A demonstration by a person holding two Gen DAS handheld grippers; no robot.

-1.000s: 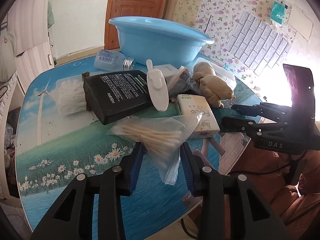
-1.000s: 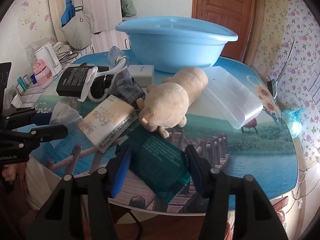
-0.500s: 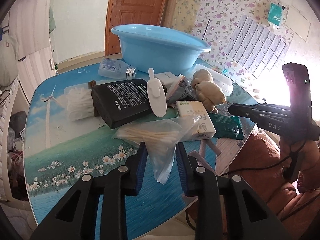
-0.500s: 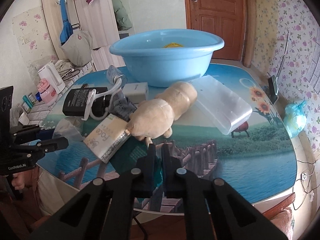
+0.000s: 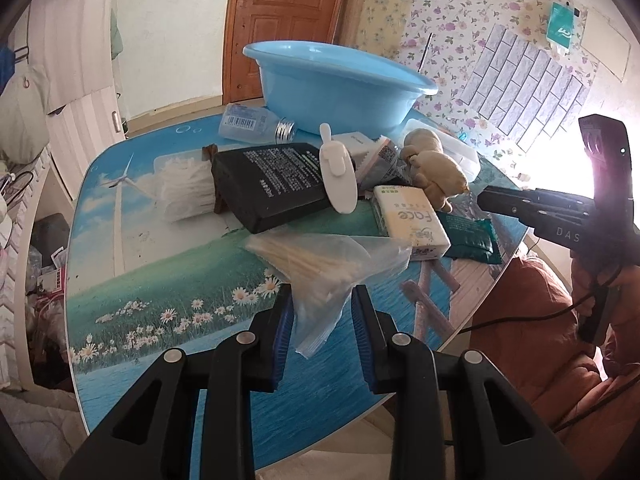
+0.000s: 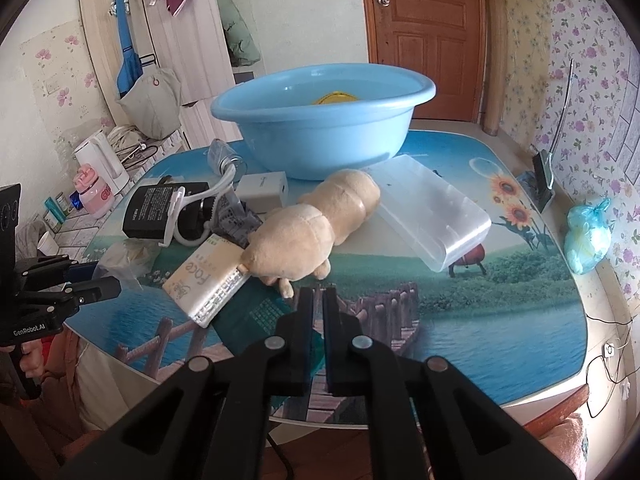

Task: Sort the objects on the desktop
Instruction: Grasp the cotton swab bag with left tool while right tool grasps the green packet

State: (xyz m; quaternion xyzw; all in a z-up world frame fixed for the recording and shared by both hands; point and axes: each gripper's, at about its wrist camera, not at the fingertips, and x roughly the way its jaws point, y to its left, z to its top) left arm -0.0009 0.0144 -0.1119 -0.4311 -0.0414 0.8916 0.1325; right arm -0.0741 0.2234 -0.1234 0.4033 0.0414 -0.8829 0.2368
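A clear bag of cotton swabs [image 5: 320, 256] lies near the front edge of the table [image 5: 160, 280]. My left gripper [image 5: 322, 292] is shut on the bag's loose tail, with both blue pads against the plastic. A dark green packet [image 6: 252, 316] lies flat, partly under a tissue pack [image 6: 208, 280]. My right gripper [image 6: 318, 291] is shut on the packet's near corner, and a teal strip shows between its fingers. In the left wrist view the right gripper [image 5: 484, 200] meets the green packet [image 5: 468, 236] at its far corner. A beige plush toy [image 6: 312, 224] lies just beyond.
A blue basin [image 6: 320, 120] stands at the back, with something yellow inside. Around it lie a black box [image 5: 272, 184], a white hook [image 5: 338, 176], a clear bottle [image 5: 252, 124], a bag of white cotton pads [image 5: 184, 184] and a clear plastic box [image 6: 432, 216]. The table edge runs just below both grippers.
The right fingers went from wide open around the green packet to shut on it. The left jaws narrowed onto the swab bag. Both views pulled back a little.
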